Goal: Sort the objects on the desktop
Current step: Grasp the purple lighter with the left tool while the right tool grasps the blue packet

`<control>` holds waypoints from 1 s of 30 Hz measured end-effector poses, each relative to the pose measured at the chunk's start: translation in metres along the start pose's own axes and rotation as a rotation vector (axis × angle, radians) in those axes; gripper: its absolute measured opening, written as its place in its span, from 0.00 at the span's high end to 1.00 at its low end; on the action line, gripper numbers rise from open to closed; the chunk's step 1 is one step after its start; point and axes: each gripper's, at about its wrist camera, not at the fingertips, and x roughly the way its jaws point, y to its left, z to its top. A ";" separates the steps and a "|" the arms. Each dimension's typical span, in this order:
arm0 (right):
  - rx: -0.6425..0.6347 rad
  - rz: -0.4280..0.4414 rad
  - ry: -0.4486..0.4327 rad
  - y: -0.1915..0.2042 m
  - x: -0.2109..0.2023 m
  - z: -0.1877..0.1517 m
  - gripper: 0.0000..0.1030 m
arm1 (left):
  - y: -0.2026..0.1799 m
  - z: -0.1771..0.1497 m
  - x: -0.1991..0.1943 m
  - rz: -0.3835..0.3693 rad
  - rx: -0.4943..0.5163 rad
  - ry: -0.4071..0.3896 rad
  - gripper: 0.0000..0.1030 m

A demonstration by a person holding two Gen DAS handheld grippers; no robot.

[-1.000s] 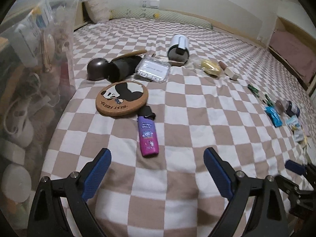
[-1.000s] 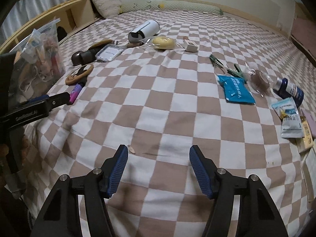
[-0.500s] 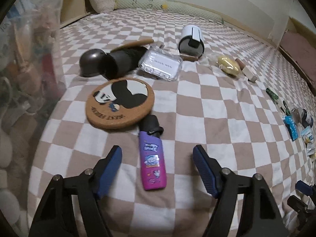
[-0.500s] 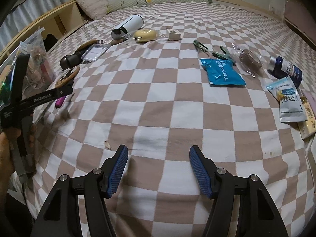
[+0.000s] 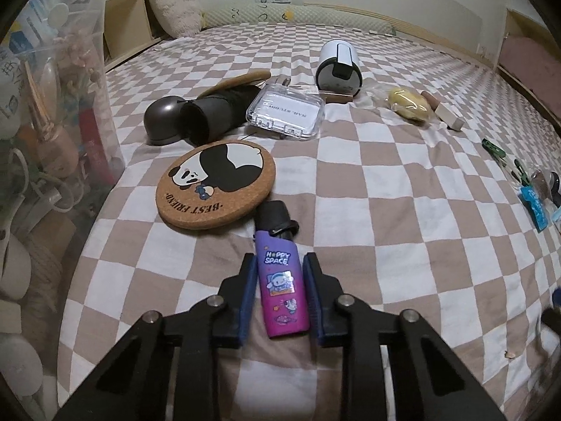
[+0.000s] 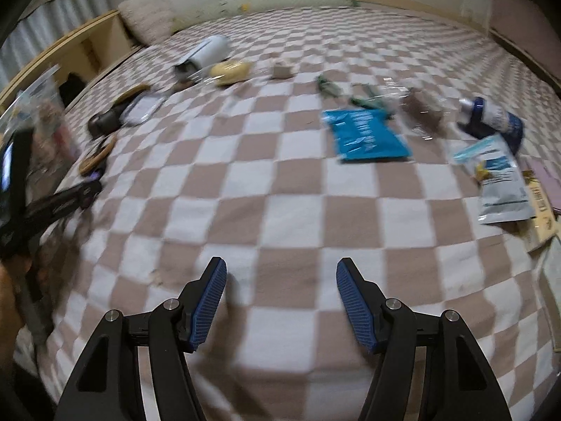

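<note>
The left gripper (image 5: 280, 293) is clamped on the purple lighter (image 5: 281, 285) lying on the bed (image 5: 385, 210) just beside the panda coaster (image 5: 215, 183), while the right gripper (image 6: 281, 301) hangs released above bare checks

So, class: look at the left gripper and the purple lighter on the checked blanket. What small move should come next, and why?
Probably lift straight up. The left gripper has its fingers closed against both sides of the purple lighter, which lies flat on the checked blanket, its black cap close to the panda coaster. Rising first avoids dragging it. The right gripper is open and empty.
</note>
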 end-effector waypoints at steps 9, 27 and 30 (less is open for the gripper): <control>0.250 0.060 -0.042 -0.067 0.017 0.043 0.30 | 0.000 -0.005 -0.003 -0.016 -0.010 -0.008 0.76; 0.263 0.058 -0.066 -0.074 0.055 0.086 0.52 | -0.001 -0.005 -0.001 -0.017 -0.004 -0.001 0.76; 0.182 0.025 -0.087 -0.062 0.054 0.088 0.61 | 0.000 -0.005 0.000 -0.022 -0.007 -0.001 0.76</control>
